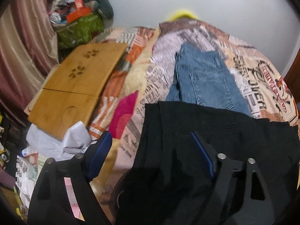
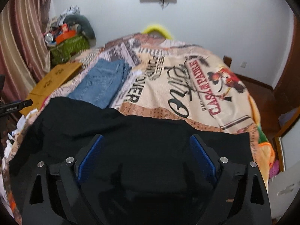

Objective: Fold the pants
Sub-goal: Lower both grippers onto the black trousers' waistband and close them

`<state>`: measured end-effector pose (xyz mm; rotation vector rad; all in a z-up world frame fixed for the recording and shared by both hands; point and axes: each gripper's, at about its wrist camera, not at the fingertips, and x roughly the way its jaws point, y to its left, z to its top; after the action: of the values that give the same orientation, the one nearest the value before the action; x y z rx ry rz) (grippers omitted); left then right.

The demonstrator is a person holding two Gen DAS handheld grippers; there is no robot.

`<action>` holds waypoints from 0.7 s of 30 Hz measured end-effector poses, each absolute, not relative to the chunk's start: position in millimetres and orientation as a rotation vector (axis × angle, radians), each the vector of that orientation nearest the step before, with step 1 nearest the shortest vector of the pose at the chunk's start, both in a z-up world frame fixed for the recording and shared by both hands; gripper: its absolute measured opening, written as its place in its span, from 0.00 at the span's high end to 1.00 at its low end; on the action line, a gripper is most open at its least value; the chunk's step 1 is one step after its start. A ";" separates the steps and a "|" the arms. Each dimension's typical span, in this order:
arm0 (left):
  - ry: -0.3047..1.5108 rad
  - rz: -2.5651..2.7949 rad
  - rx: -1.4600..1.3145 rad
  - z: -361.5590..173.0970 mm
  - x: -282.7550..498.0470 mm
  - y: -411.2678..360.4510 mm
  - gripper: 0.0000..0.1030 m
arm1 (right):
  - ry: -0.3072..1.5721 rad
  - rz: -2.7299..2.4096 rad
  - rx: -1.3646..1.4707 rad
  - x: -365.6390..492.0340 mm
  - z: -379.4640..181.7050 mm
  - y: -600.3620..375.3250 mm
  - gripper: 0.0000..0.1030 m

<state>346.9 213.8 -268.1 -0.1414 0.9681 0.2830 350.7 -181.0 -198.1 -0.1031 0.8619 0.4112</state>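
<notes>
Black pants lie spread across the near part of the bed; they also fill the near half of the right wrist view. My left gripper is open over the pants' left edge, its left finger beside the cloth and its right finger above it. My right gripper is open just above the black cloth, holding nothing. Folded blue jeans lie farther back on the bed, also seen in the right wrist view.
The bed has a printed newspaper-style cover. A wooden lap table lies on its left side. A green basket of clutter stands in the far left corner by a pink curtain. White clothes lie at the left.
</notes>
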 end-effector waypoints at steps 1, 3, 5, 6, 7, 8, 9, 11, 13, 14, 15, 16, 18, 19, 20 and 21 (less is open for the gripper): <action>0.983 0.277 -0.144 -273.0 352.6 214.9 0.24 | 0.879 0.421 -0.107 356.5 -201.9 -180.5 0.19; 1.025 0.257 -0.153 -286.2 367.5 217.5 0.28 | 0.902 0.434 -0.127 370.6 -207.8 -176.1 0.24; 1.065 0.240 -0.158 -297.7 380.3 217.3 0.32 | 0.918 0.455 -0.163 381.8 -214.6 -170.7 0.27; 1.086 0.232 -0.157 -302.8 386.0 217.1 0.34 | 0.927 0.462 -0.181 387.1 -217.8 -168.7 0.28; 1.103 0.223 -0.158 -307.4 391.7 217.6 0.36 | 0.940 0.478 -0.203 391.3 -221.8 -164.7 0.30; 1.122 0.210 -0.161 -312.8 398.1 218.3 0.38 | 0.948 0.493 -0.219 397.7 -224.3 -162.6 0.32; 1.134 0.208 -0.162 -316.8 402.7 219.8 0.39 | 0.957 0.511 -0.240 401.5 -227.8 -158.6 0.33; 1.151 0.207 -0.165 -323.3 409.5 222.0 0.39 | 0.967 0.544 -0.278 409.7 -232.9 -153.0 0.33; 1.163 0.205 -0.182 -328.9 416.7 227.2 0.39 | 0.979 0.571 -0.318 417.2 -239.9 -145.4 0.33; 1.166 0.202 -0.197 -331.0 419.4 229.5 0.39 | 0.984 0.581 -0.330 422.0 -242.5 -142.9 0.33; 1.170 0.196 -0.215 -333.2 421.4 232.2 0.39 | 0.989 0.596 -0.336 426.2 -245.2 -141.2 0.33; 1.176 0.186 -0.241 -335.8 424.5 235.8 0.39 | 0.997 0.622 -0.334 430.6 -248.9 -139.0 0.33; 1.185 0.168 -0.271 -339.3 429.2 239.2 0.39 | 1.032 0.654 -0.343 438.0 -257.1 -135.3 0.33; 1.186 0.159 -0.281 -339.7 432.2 240.2 0.39 | 1.054 0.664 -0.365 442.0 -263.4 -132.8 0.33; 1.187 0.153 -0.289 -339.9 433.4 240.5 0.39 | 1.064 0.670 -0.379 442.7 -267.5 -131.3 0.33; 1.187 0.146 -0.296 -340.1 434.8 240.9 0.39 | 1.078 0.682 -0.391 443.2 -273.3 -129.6 0.35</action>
<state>434.8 240.9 -340.1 -0.2961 1.1867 0.1459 443.2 -129.6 -273.3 -0.3914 1.0777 0.6821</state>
